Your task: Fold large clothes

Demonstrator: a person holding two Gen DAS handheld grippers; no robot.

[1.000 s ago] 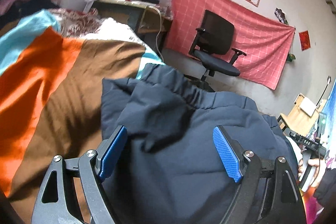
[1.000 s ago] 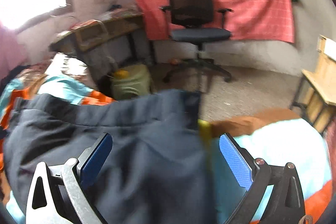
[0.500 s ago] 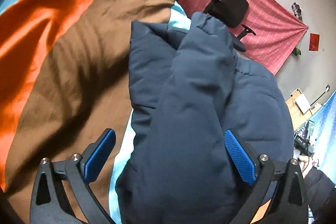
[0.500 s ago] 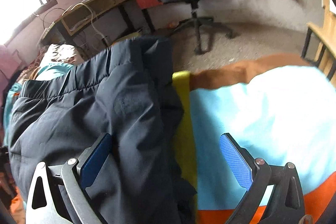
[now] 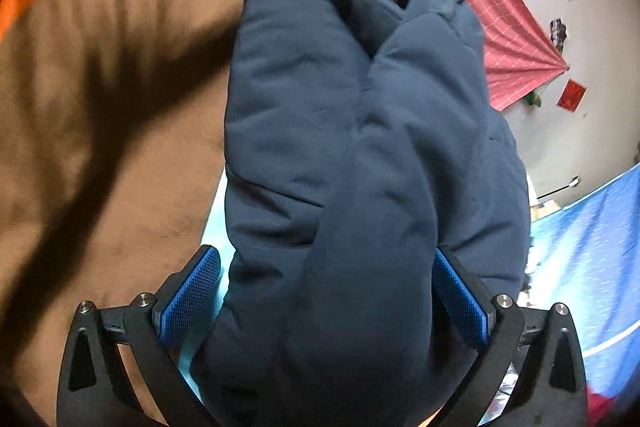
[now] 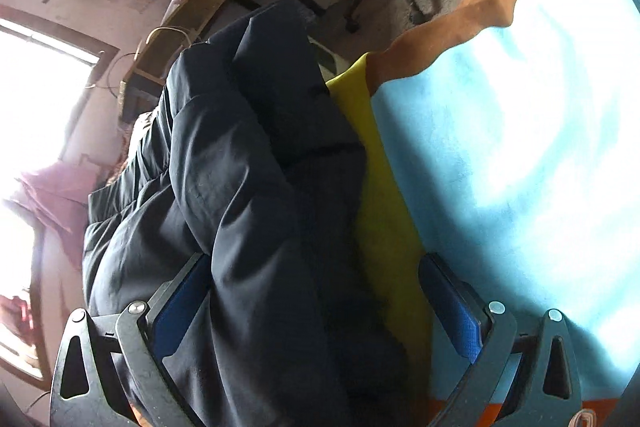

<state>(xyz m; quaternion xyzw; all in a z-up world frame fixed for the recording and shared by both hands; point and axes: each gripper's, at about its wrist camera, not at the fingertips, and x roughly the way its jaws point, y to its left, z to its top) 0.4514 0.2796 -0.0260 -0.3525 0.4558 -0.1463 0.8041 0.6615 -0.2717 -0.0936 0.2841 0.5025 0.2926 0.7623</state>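
Daylight floods in from the window (image 6: 44, 75) on the left of the right wrist view, blown out to pure white, with pink haze bleeding around it. The pale blue bedcover (image 6: 520, 131) glares on the right. In the left wrist view, a long dark shadow (image 5: 112, 131) crosses the brown blanket. Both views bend strongly at their black round edges and look slightly soft.

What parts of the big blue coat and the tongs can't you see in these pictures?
- Left wrist view: the navy coat fills the gap in the left tongs, hiding the bedcover beneath it.
- Right wrist view: the coat covers part of the left pad of the right tongs, and its lower end is cut off by the frame edge.
- Both views: the coat's front and sleeves cannot be told apart; folds hide them.
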